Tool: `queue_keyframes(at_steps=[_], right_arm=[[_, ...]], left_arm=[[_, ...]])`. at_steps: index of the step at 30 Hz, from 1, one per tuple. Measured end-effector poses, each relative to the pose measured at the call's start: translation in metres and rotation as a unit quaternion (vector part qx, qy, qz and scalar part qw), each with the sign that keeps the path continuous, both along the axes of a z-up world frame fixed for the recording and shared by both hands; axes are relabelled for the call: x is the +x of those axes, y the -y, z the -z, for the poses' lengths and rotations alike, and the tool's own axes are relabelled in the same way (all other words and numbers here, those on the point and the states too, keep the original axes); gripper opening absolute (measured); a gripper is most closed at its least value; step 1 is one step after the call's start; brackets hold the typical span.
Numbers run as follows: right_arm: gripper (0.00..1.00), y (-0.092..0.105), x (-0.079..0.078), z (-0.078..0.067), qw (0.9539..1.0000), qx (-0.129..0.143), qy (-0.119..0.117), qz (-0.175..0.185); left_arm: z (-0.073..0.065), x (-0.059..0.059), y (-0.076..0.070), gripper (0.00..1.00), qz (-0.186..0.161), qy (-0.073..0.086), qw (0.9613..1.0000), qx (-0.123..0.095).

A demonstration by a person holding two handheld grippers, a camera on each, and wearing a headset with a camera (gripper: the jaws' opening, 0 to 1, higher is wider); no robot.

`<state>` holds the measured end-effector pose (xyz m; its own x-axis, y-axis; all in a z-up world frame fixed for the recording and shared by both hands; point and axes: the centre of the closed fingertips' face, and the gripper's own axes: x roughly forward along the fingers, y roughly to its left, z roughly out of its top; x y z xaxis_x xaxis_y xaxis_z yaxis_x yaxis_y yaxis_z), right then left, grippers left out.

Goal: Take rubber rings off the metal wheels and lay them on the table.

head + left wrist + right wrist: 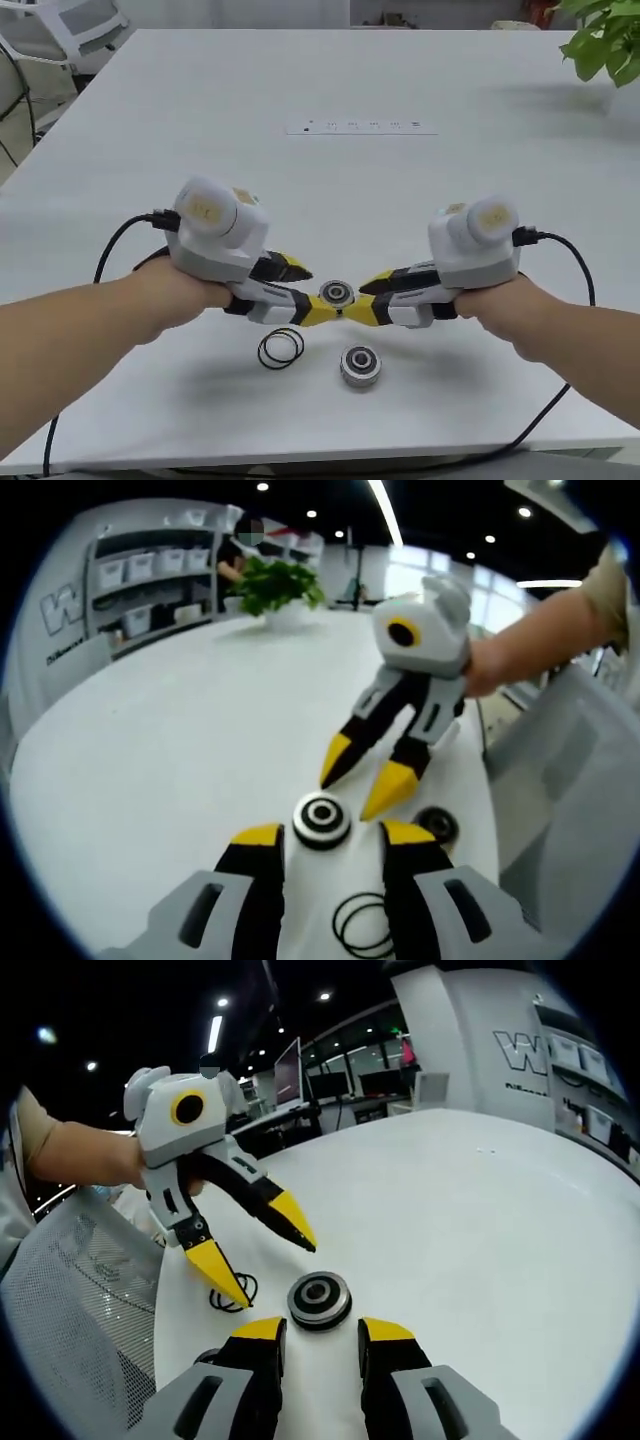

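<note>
Though jaws apart, left gripper (318, 293), right gripper (356, 297) beside wheel (336, 292).

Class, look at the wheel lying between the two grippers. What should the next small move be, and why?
Probably shut the left gripper on the wheel to steady it. It lies on the table between both grippers' tips, and both tongs stand open, so nothing grips it yet. The right gripper could then work at its dark outer band.

Left hand-held gripper (316, 291) and right hand-held gripper (358, 297) are white-grey, yellow-tipped, black-cabled.
</note>
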<state>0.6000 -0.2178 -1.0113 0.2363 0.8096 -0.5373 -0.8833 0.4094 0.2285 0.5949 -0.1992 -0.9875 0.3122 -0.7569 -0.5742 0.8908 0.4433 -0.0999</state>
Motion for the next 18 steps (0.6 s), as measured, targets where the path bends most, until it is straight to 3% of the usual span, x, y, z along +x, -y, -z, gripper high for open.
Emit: queue_keyframes(at_steps=[9, 18], right_arm=[[0.27, 0.001, -0.001, 0.001, 1.0000, 0.001, -0.001, 0.000], [0.26, 0.000, -0.002, 0.003, 1.0000, -0.001, -0.001, -0.001]], left_arm=[[0.006, 0.004, 0.010, 0.29, 0.007, -0.002, 0.9999, 0.007], [0.011, 0.011, 0.011, 0.20, 0.005, 0.008, 0.9997, 0.021]])
